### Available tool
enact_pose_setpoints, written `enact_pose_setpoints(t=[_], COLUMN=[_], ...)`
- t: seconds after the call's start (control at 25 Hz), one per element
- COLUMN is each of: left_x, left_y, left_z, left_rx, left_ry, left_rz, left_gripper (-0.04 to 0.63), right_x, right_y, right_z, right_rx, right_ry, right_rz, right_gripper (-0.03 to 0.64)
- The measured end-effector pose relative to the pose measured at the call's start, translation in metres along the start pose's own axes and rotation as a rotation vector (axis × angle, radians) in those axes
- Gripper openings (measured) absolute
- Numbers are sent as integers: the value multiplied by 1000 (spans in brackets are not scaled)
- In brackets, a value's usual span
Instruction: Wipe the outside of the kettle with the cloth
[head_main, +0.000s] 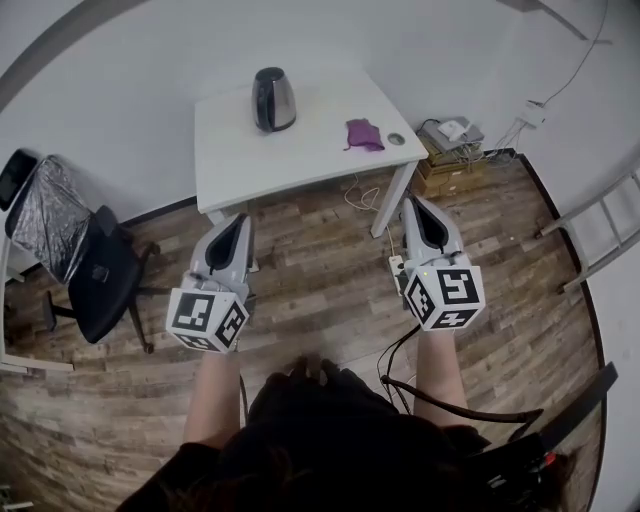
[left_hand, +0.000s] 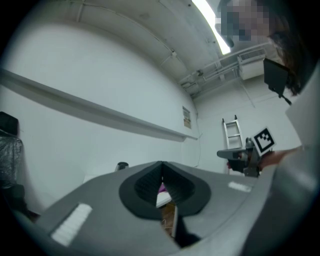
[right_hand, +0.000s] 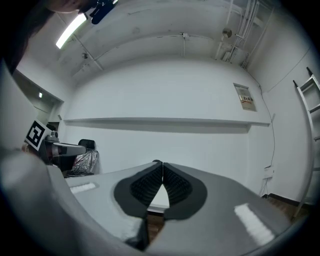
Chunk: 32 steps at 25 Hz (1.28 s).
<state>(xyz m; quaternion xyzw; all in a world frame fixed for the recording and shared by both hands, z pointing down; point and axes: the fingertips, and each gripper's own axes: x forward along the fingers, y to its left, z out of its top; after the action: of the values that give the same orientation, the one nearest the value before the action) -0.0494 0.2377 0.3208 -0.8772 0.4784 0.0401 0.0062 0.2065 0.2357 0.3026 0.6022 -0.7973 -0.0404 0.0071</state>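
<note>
Both grippers, left gripper (head_main: 238, 228) and right gripper (head_main: 417, 212), closed, empty, short of the table (head_main: 300, 150).

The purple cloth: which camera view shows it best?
The head view. There the cloth lies whole on the white table, to the right of the kettle and apart from it. The left gripper view shows only a small purple bit of it. The right gripper view does not show it.
</note>
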Motion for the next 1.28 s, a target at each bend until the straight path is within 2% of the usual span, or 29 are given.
enact_pose_setpoints(t=[0.16, 0.48, 0.76, 1.28], left_x=[-3, 7, 53, 168], left_y=[1, 4, 56, 154], left_z=[-21, -24, -33, -31], left_rx=[-11, 18, 17, 56], left_ry=[38, 43, 49, 62], left_rz=[32, 66, 68, -24], left_gripper=[0, 0, 0, 0], right_x=[1, 25, 84, 212], right_y=[-12, -22, -24, -28], right_z=[-12, -25, -39, -51], right_rx=[7, 35, 39, 28], right_ry=[18, 28, 55, 108], right_rz=[20, 45, 33, -49], right_gripper=[0, 0, 0, 0])
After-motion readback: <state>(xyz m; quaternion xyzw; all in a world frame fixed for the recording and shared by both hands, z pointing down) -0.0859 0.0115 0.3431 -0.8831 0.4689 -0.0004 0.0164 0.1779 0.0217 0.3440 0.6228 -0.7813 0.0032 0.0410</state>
